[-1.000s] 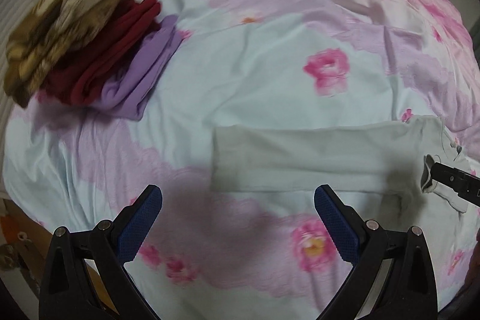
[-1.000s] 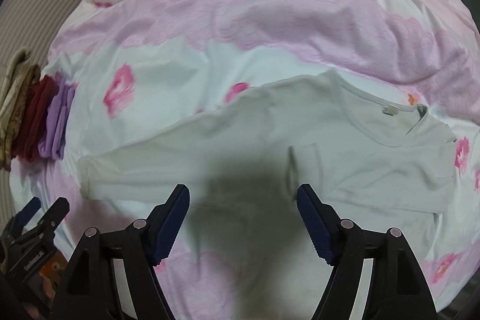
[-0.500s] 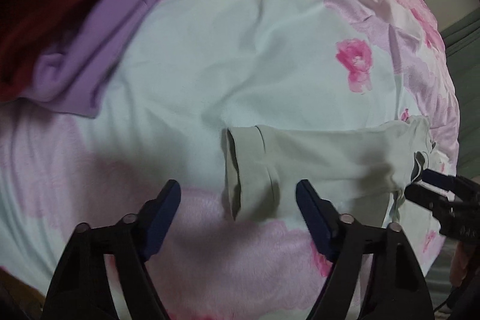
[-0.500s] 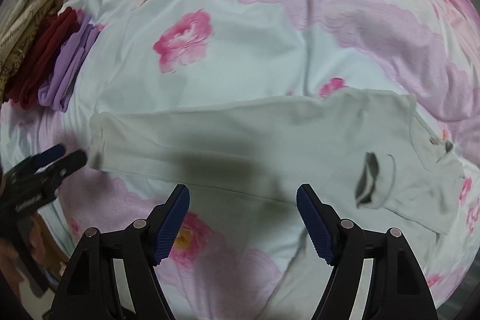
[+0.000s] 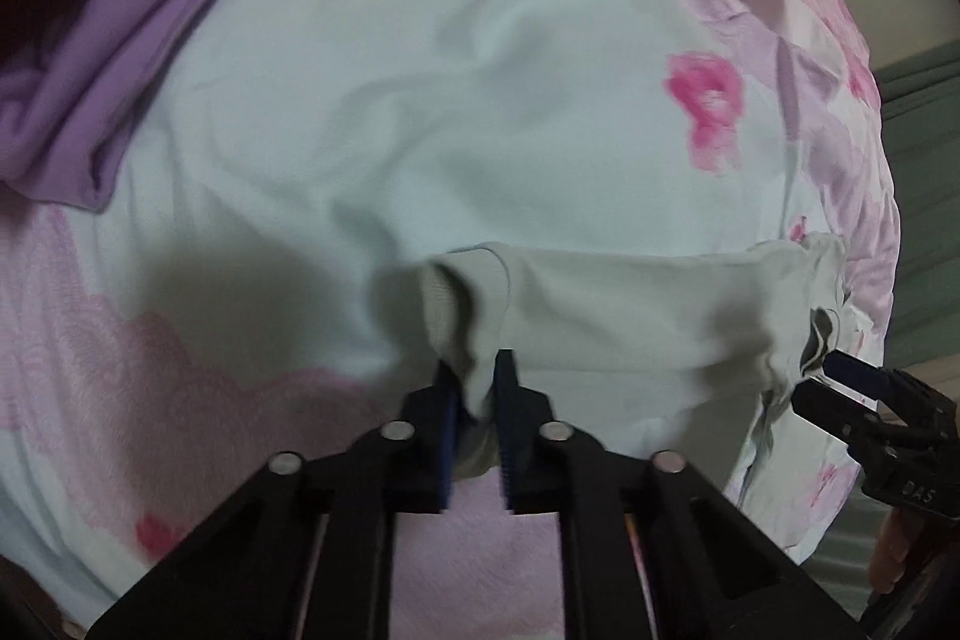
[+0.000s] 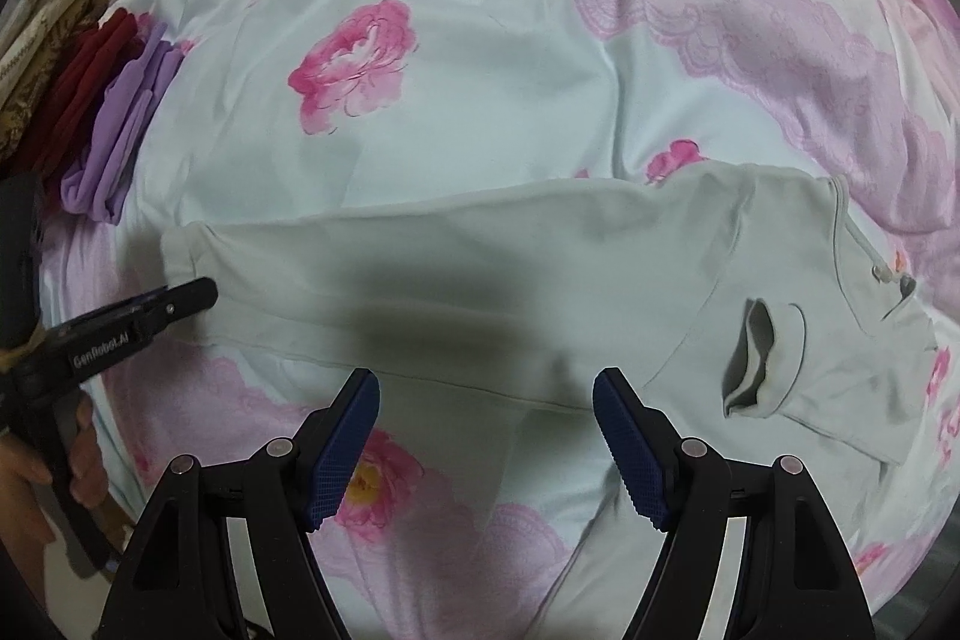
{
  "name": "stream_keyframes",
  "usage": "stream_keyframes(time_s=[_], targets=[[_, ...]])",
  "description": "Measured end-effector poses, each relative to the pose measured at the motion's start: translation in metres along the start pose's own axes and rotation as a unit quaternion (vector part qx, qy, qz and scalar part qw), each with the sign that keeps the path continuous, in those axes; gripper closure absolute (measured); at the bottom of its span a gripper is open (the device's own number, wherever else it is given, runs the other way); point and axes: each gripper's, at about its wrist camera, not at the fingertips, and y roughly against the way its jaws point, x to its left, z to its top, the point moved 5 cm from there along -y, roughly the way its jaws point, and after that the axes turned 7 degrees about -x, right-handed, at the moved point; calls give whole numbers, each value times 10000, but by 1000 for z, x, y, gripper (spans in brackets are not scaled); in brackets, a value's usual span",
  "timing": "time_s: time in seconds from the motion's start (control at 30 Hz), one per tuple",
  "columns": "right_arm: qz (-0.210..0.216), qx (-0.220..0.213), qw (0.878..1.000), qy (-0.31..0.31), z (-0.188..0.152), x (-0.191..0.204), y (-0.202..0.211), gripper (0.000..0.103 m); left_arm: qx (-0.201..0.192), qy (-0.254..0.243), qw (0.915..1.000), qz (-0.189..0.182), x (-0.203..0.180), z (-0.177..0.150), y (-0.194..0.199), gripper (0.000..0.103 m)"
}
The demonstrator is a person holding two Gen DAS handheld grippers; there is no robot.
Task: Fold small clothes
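Nearby: purple garment (image 6: 117, 142) (red stack (image 6: 84, 82) behind), unobstructed.

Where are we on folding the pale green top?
Done: folded clothes are stacked at the bed's edge, and one sleeve lies folded across the pale green top. In hand: the left hand-held gripper is shut on its hem end. Left: the right hand-held gripper hovers open; folding isn't finished.

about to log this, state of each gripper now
left gripper: shut on the pale green cotton shirt at its hem
right gripper: open, holding nothing
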Motion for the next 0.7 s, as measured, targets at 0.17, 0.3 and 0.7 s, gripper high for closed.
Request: stream_keyframes(time_s=[0.17,0.3,0.7], targets=[[76,-160,9998,-45,-5,-14,17,28,-621,-337,9975,67,-49,11,64,92],[186,-345,9986,-354,-13,-51,46,28,-953,-661,9932,30,-110,26,105,92],[-492,-1105,9817,-1473,-63,-227,143,28,-820,-2194,9689,-797,-369,13,84,92]])
